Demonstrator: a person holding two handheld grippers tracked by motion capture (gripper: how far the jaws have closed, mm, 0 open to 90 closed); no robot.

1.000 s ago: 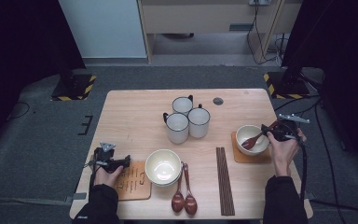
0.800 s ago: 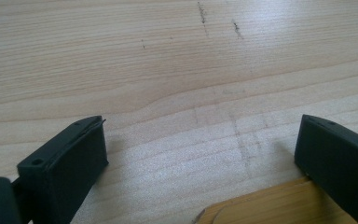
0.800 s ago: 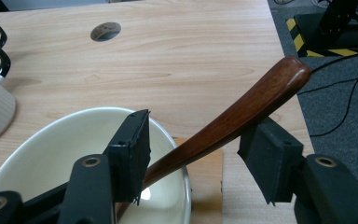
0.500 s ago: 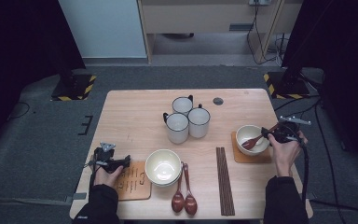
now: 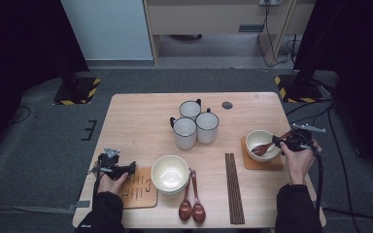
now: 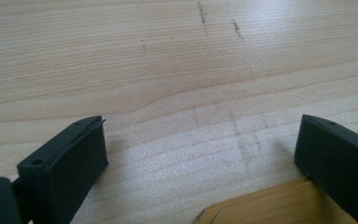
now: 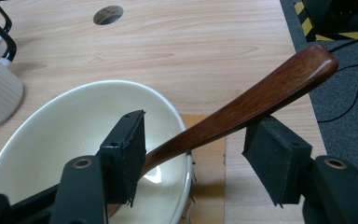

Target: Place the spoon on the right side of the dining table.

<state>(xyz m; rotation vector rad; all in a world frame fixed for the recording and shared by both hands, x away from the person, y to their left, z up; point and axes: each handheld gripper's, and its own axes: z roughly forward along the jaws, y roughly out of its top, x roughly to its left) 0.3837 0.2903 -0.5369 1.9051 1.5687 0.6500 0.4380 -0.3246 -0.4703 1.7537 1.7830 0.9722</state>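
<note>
A pale wooden surface [image 5: 141, 121] stands on grey carpet. The step in hand looks like setting a wooden spoon [image 7: 242, 112] into the white bowl [image 5: 262, 144] on its coaster. The right gripper [image 7: 191, 154] has just been opening its jaws, which now stand wide around the handle; the spoon leans on the rim. Next, draw back clear. The left gripper [image 6: 200, 154] rests wide apart, empty.

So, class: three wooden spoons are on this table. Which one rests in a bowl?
The spoon leaning in the bowl on the right coaster, handle passing between the right tongs. The other two spoons lie flat on the table.
</note>
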